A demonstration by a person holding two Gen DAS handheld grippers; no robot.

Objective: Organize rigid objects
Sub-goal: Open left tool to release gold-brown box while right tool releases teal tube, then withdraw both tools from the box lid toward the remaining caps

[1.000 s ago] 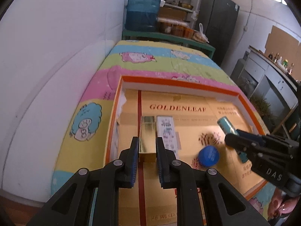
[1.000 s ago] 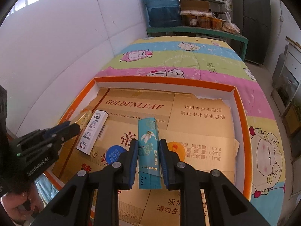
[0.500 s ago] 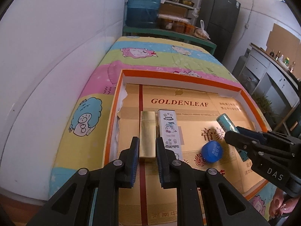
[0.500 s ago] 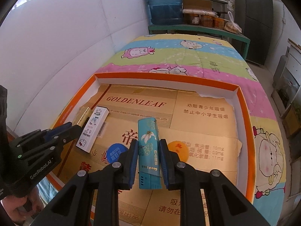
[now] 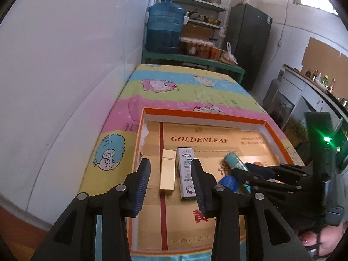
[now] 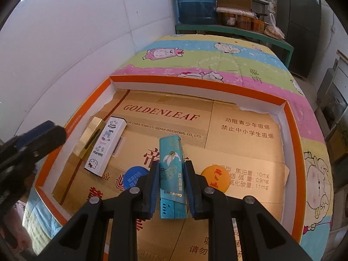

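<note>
1. Left wrist view: our left gripper (image 5: 171,182) is opening, its jaws clear of the gold box (image 5: 167,171), which lies flat in the orange tray (image 5: 204,115) beside the white cartoon box (image 5: 185,173), long sides parallel. We judge it a row being started.
2. Our right gripper (image 6: 171,187) is clamped on the teal box (image 6: 171,174), above the tray floor between the blue disc (image 6: 133,179) and the orange disc (image 6: 215,179), probably bound for that row.

Gold box (image 5: 167,171) flat beside white box (image 5: 185,172)
</note>
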